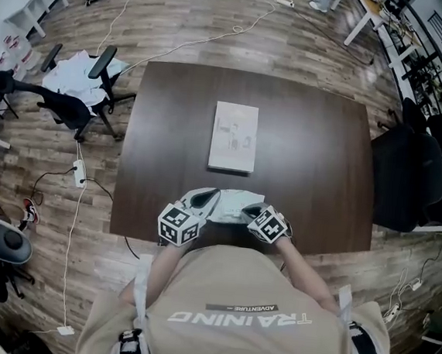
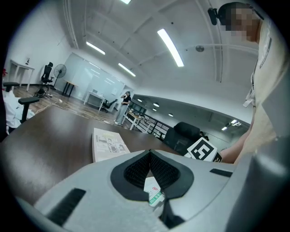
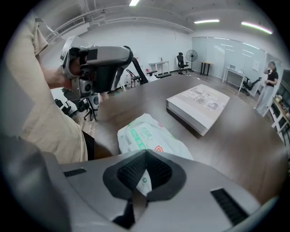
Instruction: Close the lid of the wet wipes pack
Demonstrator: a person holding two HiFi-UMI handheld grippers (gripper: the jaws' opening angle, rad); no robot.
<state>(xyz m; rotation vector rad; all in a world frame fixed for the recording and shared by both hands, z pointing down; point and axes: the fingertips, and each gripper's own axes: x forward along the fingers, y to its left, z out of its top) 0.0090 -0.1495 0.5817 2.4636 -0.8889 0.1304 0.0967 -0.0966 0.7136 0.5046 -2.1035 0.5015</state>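
You are working at the 6 o'clock edge of the dark table (image 1: 317,143), with the book (image 1: 233,137) lying flat at 12 o'clock from the pack (image 3: 146,136), well apart from it. The pack is lying on the table right in front of you, and its lid is not showing clearly enough to say whether it is sealed. Your left gripper (image 1: 209,199) is hovering at the pack's 9 o'clock end, clenched and carrying nothing; the scrap of print showing under its pads looks like the pack below. Your right gripper (image 3: 146,153) is pointing steeply down at the 3 o'clock end, also clenched, and I judge it is pressing rather than pinching. To do this step well, you should be keeping those jaws together as a blunt nose and sliding them along the flap from hinge to free edge. You should also be bringing the left one down to pin the 9 o'clock end, so the soft pack is not skidding or creasing. Your shirt (image 1: 239,310) is showing "TRAINING" in large letters and "ADVENTURE" in small ones. The book's cover print is too small to read, and the pack is showing green lettering and a red emblem, neither legible.
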